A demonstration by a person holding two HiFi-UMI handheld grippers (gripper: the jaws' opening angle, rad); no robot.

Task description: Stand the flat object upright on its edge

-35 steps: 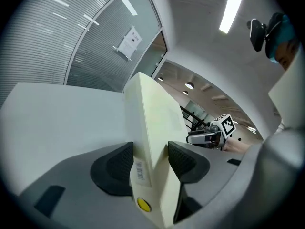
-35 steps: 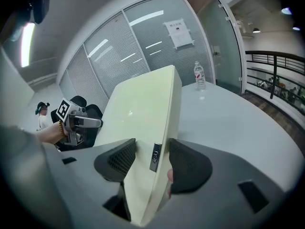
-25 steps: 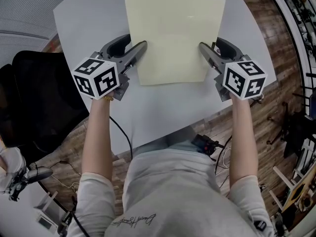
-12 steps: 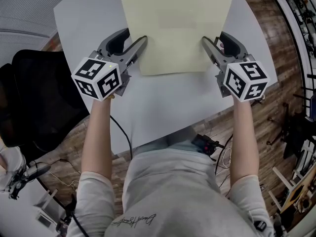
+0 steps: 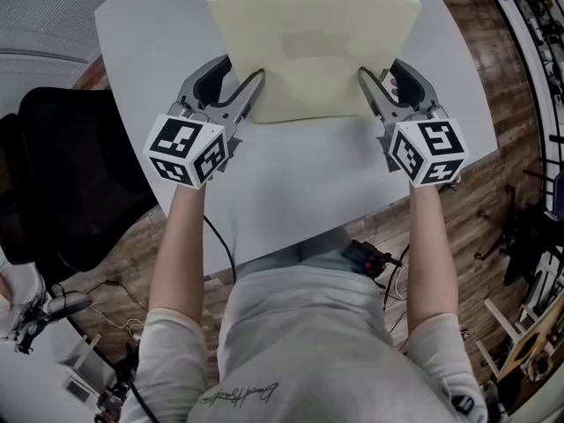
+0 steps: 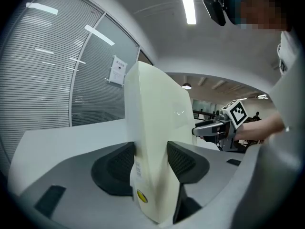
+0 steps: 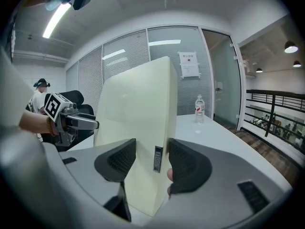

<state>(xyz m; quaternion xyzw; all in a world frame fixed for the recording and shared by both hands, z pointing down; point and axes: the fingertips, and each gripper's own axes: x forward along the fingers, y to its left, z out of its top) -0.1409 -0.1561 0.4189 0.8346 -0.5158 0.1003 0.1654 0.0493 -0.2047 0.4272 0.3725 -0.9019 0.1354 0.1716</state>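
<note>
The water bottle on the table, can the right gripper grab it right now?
Probably not. The right gripper is clamped on the cream panel, so its jaws are full, and the water bottle stands apart, farther back on the table.

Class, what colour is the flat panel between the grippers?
The panel is pale cream, clearest in the head view.

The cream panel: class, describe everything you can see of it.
The cream panel is a thick, smooth slab, plastic by its look, with rounded corners. It stands tilted steeply up, its lower edge seemingly on the white table. The left gripper and right gripper clamp its two side edges. A round yellow sticker marks the left edge, a small dark label the right.
</note>
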